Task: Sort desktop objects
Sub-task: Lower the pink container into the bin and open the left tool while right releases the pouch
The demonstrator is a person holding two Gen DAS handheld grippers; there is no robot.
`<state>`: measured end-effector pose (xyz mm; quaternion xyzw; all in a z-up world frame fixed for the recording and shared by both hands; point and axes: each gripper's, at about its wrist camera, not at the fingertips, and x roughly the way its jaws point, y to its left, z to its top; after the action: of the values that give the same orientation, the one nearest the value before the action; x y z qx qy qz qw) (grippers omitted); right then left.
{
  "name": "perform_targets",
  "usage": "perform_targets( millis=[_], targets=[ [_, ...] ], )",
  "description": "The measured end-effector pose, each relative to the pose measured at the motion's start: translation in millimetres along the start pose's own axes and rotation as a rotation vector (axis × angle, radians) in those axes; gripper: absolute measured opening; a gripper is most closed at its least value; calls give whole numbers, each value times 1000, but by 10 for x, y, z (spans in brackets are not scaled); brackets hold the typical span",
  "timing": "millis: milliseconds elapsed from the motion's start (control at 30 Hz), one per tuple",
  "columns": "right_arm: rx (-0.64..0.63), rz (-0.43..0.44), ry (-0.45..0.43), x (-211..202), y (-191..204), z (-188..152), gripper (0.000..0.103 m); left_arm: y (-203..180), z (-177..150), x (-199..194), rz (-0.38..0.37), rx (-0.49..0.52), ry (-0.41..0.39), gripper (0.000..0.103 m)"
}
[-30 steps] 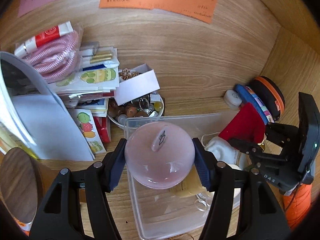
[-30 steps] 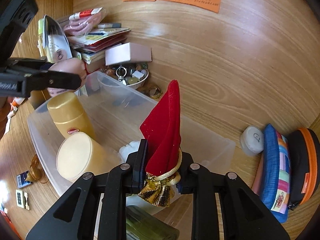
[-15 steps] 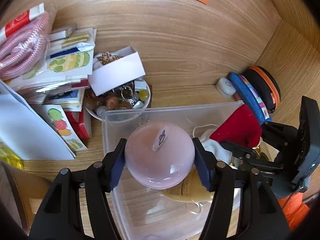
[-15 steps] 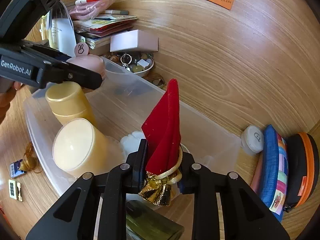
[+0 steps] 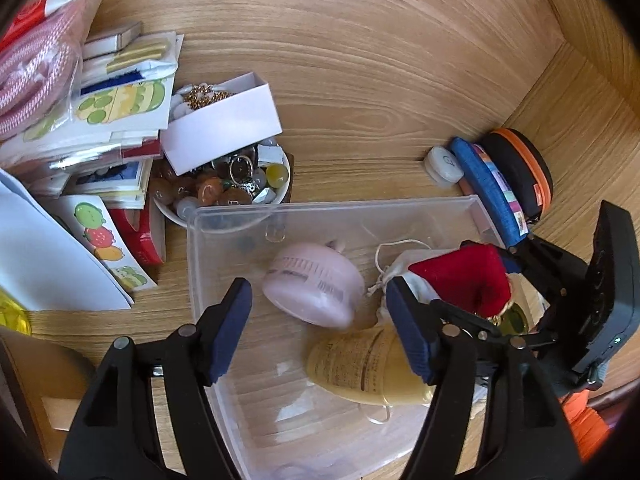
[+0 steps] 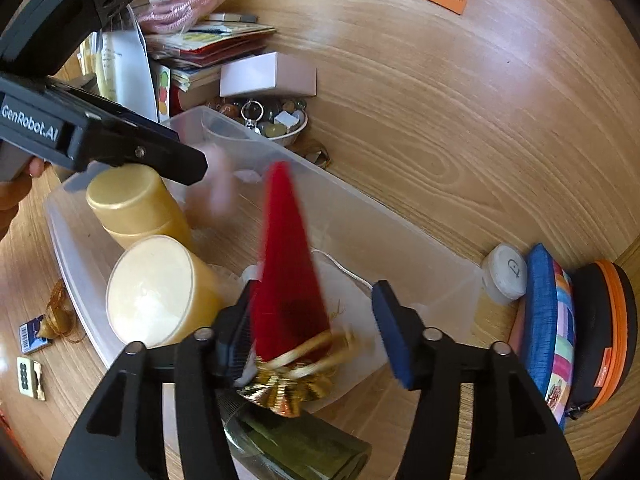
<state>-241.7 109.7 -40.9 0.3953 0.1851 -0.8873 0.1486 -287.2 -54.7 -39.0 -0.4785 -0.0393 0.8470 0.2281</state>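
Observation:
A clear plastic bin [image 5: 340, 208] sits on the wooden desk. A pink round jar [image 5: 314, 286] lies tilted inside it, below my open left gripper [image 5: 318, 328], which holds nothing. In the right wrist view the jar is a pink blur [image 6: 218, 184]. My right gripper [image 6: 312, 336] is open over the bin's near edge [image 6: 404, 220]. A red cone pouch with gold trim [image 6: 288, 280], blurred, leans against its left finger. The pouch also shows in the left wrist view [image 5: 464, 276]. Yellow bottles [image 6: 160, 296] and a white drawstring bag [image 5: 404, 268] lie in the bin.
A bowl of beads and keyrings [image 5: 224, 184] and a white box [image 5: 224, 128] stand behind the bin, beside a stack of papers [image 5: 100, 120]. A white round case [image 6: 504, 272], a blue pouch [image 6: 548, 320] and an orange-trimmed case [image 6: 604, 328] stand at the right. A green bottle [image 6: 296, 444] lies near.
My left gripper opened and the pink jar dropped into the bin. My right gripper opened and let go of the red pouch, which is blurred and tipping.

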Motion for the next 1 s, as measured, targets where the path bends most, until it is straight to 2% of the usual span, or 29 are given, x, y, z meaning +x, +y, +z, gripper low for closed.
perform_targets(
  millis=[133,400,1000],
  targets=[
    [1,0,-2,-17,-10,-2,54,-60,10,-7,45,28,-15,70],
    [-3,-12,-17,-95,-9,22,55,-48,2,-87,66,34,-33,70],
    [-25,-102,-135,-771,95,43,67,-219,-122,-667,94,54,-154,77]
  ],
)
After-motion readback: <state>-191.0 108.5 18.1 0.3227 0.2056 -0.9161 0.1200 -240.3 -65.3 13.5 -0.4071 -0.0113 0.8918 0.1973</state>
